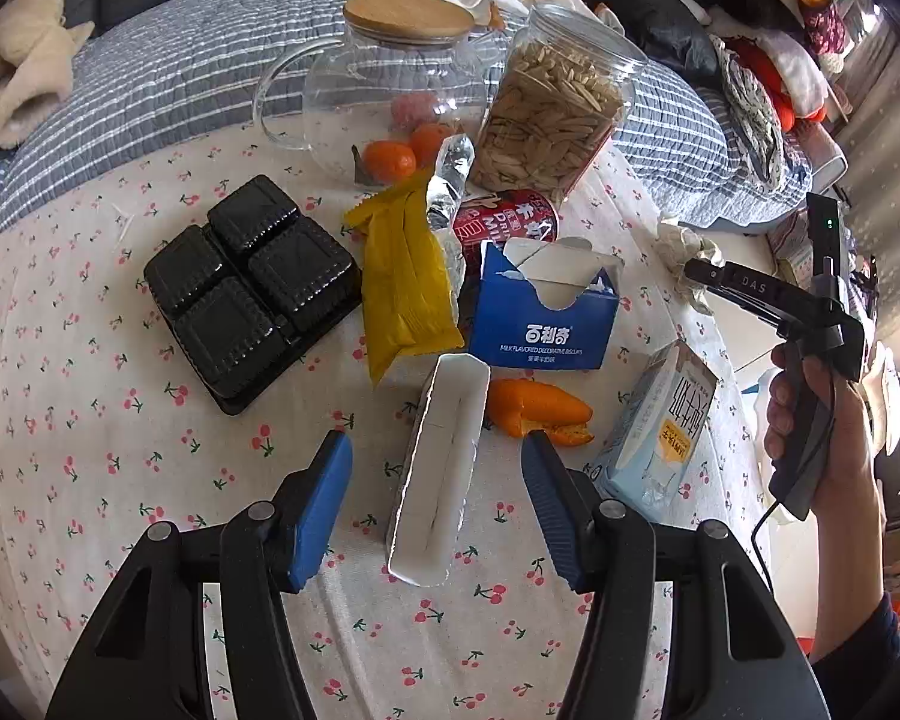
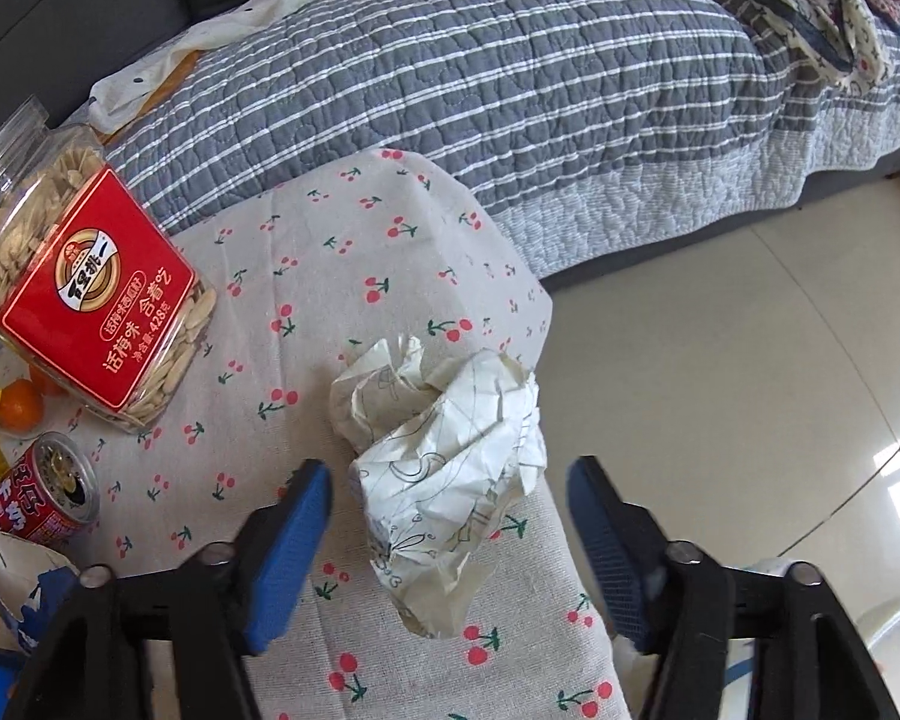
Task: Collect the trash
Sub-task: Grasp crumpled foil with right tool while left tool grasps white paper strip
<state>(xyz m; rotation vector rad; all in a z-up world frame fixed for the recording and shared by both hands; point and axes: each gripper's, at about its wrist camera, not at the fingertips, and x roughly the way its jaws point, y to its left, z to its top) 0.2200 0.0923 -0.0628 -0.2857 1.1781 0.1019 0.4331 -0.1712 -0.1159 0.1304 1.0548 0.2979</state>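
My left gripper (image 1: 437, 444) points down at the cherry-print tablecloth (image 1: 90, 420). A long white plastic tray (image 1: 444, 462) lies between its blue pads, with a gap on each side. Trash is spread around it: orange peel (image 1: 537, 408), a torn blue biscuit box (image 1: 540, 324), a yellow wrapper (image 1: 402, 282), a milk carton (image 1: 660, 426) and a red can (image 1: 504, 222). In the right wrist view my right gripper (image 2: 449, 468) straddles a crumpled paper ball (image 2: 444, 450) at the table's corner. Neither pad presses on the paper.
A black moulded tray (image 1: 249, 288) lies at the left. A glass pitcher (image 1: 390, 84), tangerines (image 1: 390, 159) and a jar of seeds (image 2: 84, 294) stand at the back. The table drops off just right of the paper to tiled floor (image 2: 720, 330). A striped quilt (image 2: 510, 90) lies behind.
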